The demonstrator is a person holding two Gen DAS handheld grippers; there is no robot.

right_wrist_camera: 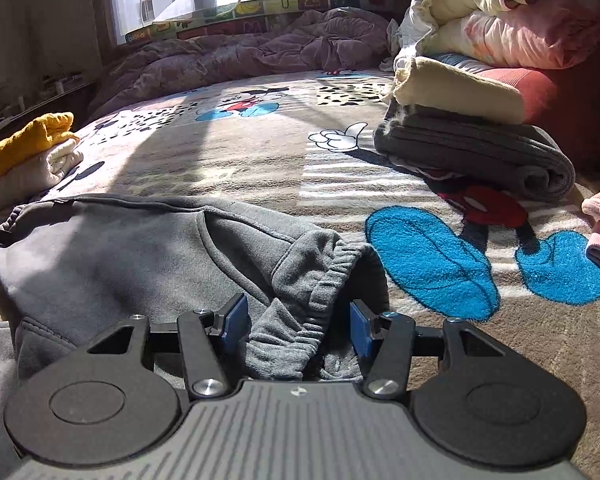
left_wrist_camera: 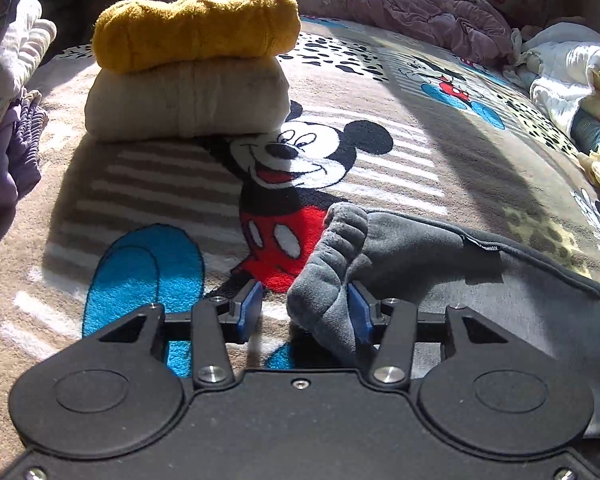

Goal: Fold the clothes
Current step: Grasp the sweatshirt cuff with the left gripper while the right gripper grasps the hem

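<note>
A grey sweatshirt (left_wrist_camera: 440,264) lies spread on the Mickey Mouse rug (left_wrist_camera: 180,184). My left gripper (left_wrist_camera: 306,308) is open, and a ribbed grey cuff (left_wrist_camera: 332,264) stands between its blue pads, against the right pad (left_wrist_camera: 358,312). In the right wrist view the same grey sweatshirt (right_wrist_camera: 120,248) lies flat ahead. My right gripper (right_wrist_camera: 296,324) is open, with a bunched ribbed cuff (right_wrist_camera: 300,312) lying between its blue pads (right_wrist_camera: 234,320). Neither gripper is closed on the cloth.
A mustard garment on a cream one forms a folded stack (left_wrist_camera: 192,64), also at the left of the right wrist view (right_wrist_camera: 28,152). A dark grey and cream folded stack (right_wrist_camera: 472,140) sits right. Loose clothes (left_wrist_camera: 8,80), a purple quilt (right_wrist_camera: 240,52) and bedding (right_wrist_camera: 520,12) ring the rug.
</note>
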